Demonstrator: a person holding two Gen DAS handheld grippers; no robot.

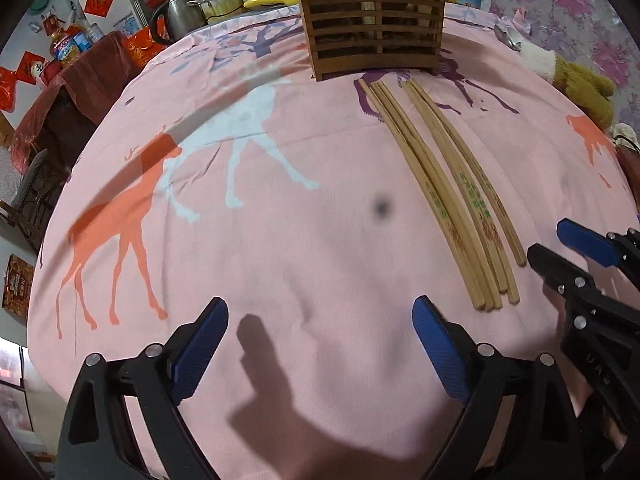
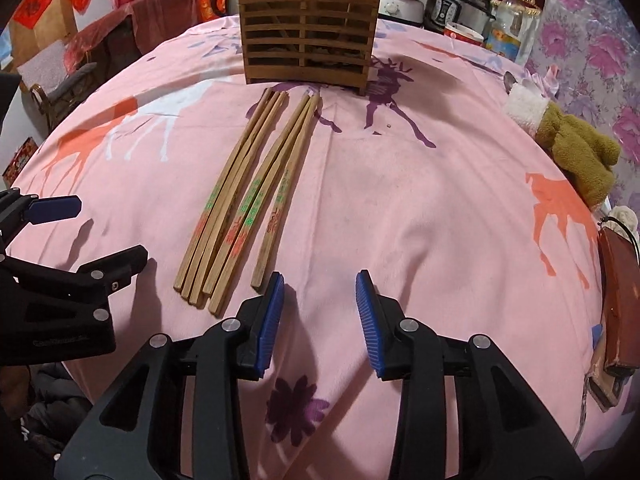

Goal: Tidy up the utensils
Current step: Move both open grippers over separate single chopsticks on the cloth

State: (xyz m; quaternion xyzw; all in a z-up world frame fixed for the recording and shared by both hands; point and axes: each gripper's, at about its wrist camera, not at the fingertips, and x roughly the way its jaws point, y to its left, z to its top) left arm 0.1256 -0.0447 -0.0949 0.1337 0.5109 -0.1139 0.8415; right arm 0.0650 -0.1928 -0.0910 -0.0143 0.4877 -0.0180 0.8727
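The left hand-held gripper [image 1: 320, 320] gapes wide and empty; the right hand-held gripper [image 2: 320, 304] stands narrower, also empty, just beside the chopsticks [image 2: 244, 200]. These lie on the pink-clothed bench [image 2: 420, 200] before a wooden holder [image 2: 308, 36], apparently holding more sticks.

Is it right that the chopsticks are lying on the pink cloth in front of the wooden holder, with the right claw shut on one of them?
Not quite. The right claw is open and holds nothing. The right wrist view shows it. The chopsticks do lie on the pink cloth in front of the wooden holder.
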